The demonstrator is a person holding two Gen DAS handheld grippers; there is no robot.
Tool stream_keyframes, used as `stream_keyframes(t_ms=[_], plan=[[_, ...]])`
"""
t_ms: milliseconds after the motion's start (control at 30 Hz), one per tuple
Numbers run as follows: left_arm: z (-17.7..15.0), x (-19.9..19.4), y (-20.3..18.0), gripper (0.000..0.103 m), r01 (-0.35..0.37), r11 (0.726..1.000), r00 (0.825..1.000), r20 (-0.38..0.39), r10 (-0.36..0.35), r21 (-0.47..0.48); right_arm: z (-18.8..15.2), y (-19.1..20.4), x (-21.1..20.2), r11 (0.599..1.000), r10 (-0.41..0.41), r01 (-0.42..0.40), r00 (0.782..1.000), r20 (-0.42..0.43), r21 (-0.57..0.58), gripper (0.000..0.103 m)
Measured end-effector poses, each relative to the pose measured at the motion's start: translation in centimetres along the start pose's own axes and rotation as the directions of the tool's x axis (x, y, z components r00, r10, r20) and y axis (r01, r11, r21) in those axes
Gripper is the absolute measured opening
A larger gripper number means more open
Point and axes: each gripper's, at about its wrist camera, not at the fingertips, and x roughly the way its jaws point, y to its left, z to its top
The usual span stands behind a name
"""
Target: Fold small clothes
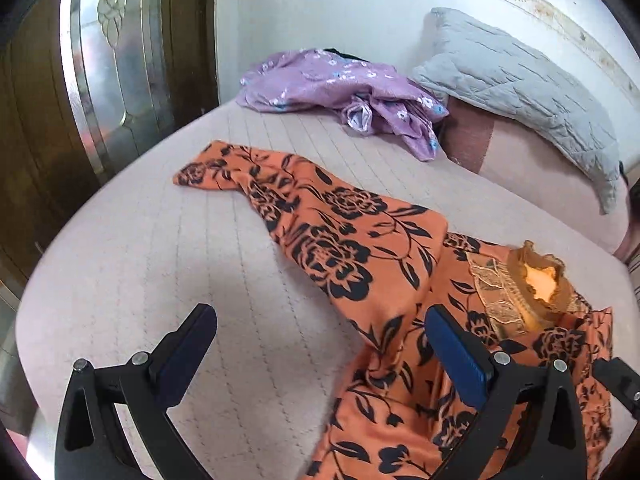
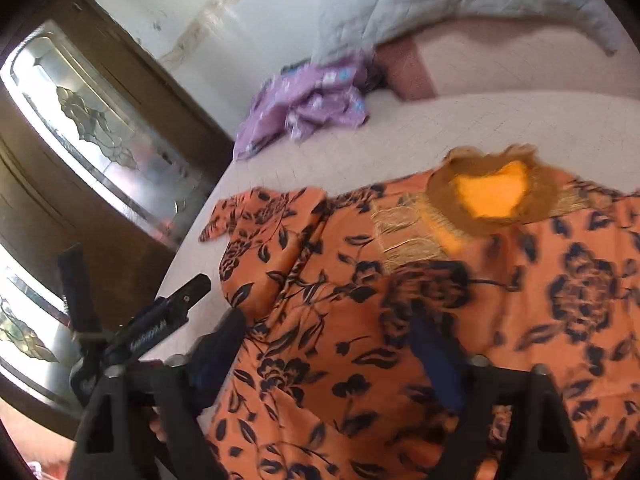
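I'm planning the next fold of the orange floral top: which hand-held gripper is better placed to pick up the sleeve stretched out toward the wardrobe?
Probably the left hand-held gripper: it's open, and the orange floral top's sleeve lies straight ahead.

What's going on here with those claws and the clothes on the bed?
A person is folding clothes with a handheld claw in each hand. An orange floral top lies spread on the bed, with one sleeve stretched out flat. The left claw and the right claw both hang open above the top, and neither grips any cloth. A crumpled purple garment waits further back, by a grey pillow.
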Motion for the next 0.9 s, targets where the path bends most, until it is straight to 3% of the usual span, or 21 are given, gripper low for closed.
stream_keyframes(t_ms=[100,133,233,400,467,600,667,700,767,900], plan=[[-0.4,0.0,-0.5,0.103,0.064,0.998,0.998,-0.014,-0.064,0.002,-0.4,-3.4,-3.0,0.996,-0.057,0.056,0.998,0.024,0.066,0.085],[-0.6,0.2,-0.8,0.103,0.114,0.993,0.993,-0.034,-0.114,0.0,-0.6,-4.7,-3.8,0.994,-0.065,0.062,0.997,0.03,0.095,0.085],[-1.1,1.0,-1.9,0.09,0.206,0.979,0.975,-0.083,-0.205,0.003,-0.9,-8.1,-6.1,0.982,-0.119,0.111,0.992,0.045,0.15,0.081],[-2.4,2.5,-4.2,0.085,0.293,0.955,0.944,-0.167,-0.283,0.039,-2.0,-12.8,-8.6,0.969,-0.165,0.154,0.985,0.044,0.195,0.062],[-3.1,2.6,-5.4,0.085,0.322,0.943,0.934,-0.191,-0.302,0.083,-2.2,-14.3,-9.4,0.966,-0.17,0.158,0.985,0.038,0.206,0.059],[-4.1,2.8,-6.5,0.085,0.317,0.938,0.937,-0.203,-0.285,0.144,-3.5,-16.6,-9.2,0.964,-0.144,0.133,0.989,0.034,0.23,0.059],[-4.3,3.0,-6.6,0.069,0.325,0.935,0.931,-0.22,-0.29,0.143,-4.0,-17.2,-8.7,0.964,-0.141,0.133,0.99,0.017,0.229,0.059],[-4.3,2.9,-6.7,0.065,0.309,0.938,0.938,-0.216,-0.272,0.161,-4.0,-17.4,-8.5,0.963,-0.141,0.136,0.99,0.005,0.233,0.059],[-4.6,1.7,-7.0,0.065,0.275,0.939,0.955,-0.173,-0.242,0.206,-3.3,-17.3,-8.1,0.965,-0.124,0.12,0.992,0.004,0.233,0.059],[-5.1,-0.6,-7.7,0.065,0.299,0.925,0.953,-0.123,-0.277,0.233,-2.1,-17.4,-8.1,0.963,-0.117,0.101,0.992,0.051,0.248,0.059]])
